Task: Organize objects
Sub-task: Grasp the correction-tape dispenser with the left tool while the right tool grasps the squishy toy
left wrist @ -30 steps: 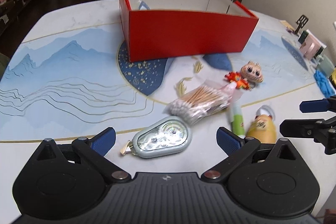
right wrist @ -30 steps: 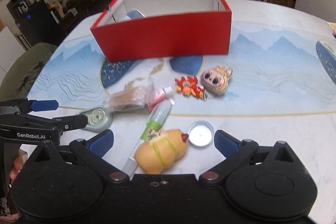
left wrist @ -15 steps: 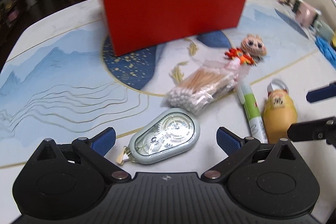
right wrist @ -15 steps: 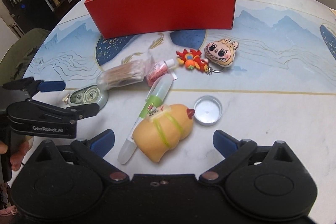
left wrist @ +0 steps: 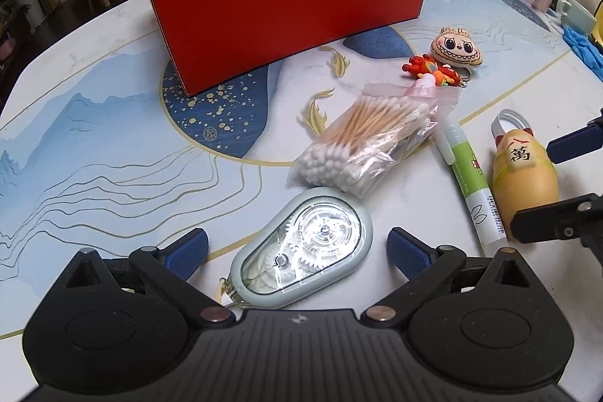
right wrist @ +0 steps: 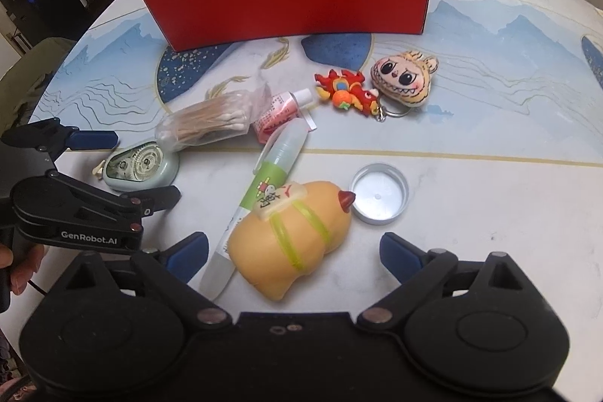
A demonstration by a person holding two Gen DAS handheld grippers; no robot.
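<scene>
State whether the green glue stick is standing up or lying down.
Lying down. The glue stick rests flat on the table, its side against the yellow toy.

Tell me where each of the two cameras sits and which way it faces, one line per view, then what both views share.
Left wrist: sits on the left gripper, angled down at the table; the correction tape dispenser lies between its open blue fingers; the right gripper shows at the right edge.
Right wrist: sits on the right gripper, angled down; the yellow squishy toy lies between its open fingers, which have just been closing; the left gripper and a hand show at left.
Shared: red box, cotton swab bag, green glue pen, both keychains.
</scene>
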